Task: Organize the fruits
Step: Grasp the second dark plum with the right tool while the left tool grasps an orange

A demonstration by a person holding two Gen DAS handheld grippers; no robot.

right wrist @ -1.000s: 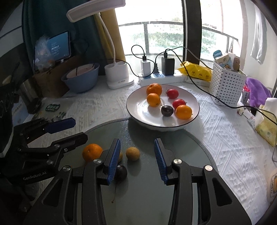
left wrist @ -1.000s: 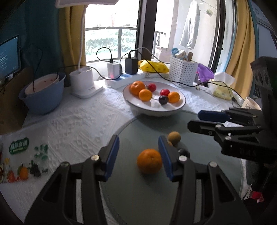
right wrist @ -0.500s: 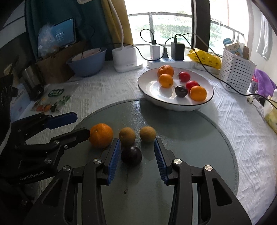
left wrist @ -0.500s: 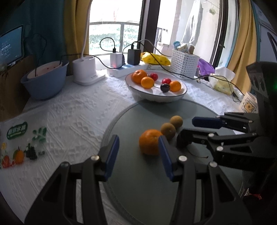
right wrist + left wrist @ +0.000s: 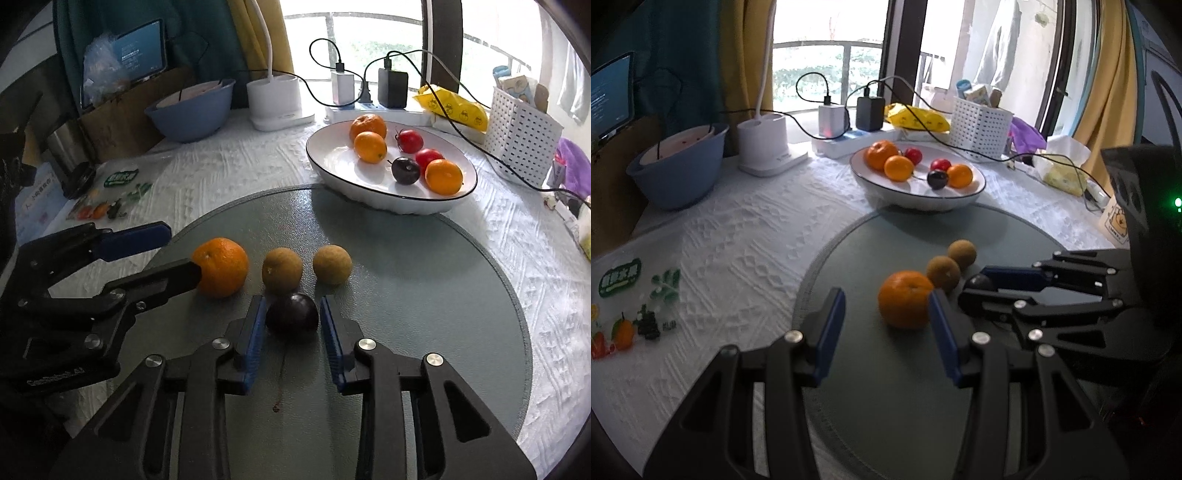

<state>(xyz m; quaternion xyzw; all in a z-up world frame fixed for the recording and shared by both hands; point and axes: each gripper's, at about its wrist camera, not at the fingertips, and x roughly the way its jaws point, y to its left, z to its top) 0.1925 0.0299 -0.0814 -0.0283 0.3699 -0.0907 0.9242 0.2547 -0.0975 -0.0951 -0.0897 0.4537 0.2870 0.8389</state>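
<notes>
Mat (image 5: 424, 295) underlies both our tongs; the plate (image 5: 332, 162) of fruit sits beyond them. Our left tongs (image 5: 886, 321) stand open, their right finger beside the orange (image 5: 905, 299). Our right tongs (image 5: 292, 317) have just been closing around the plum (image 5: 291, 314), pads at its sides. Two brown fruits (image 5: 282, 269) lie just past it.

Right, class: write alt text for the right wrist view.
The right gripper has just been closing around a dark plum on a round grey mat. Beyond lie an orange, two brown fruits and a white plate of fruit.
</notes>
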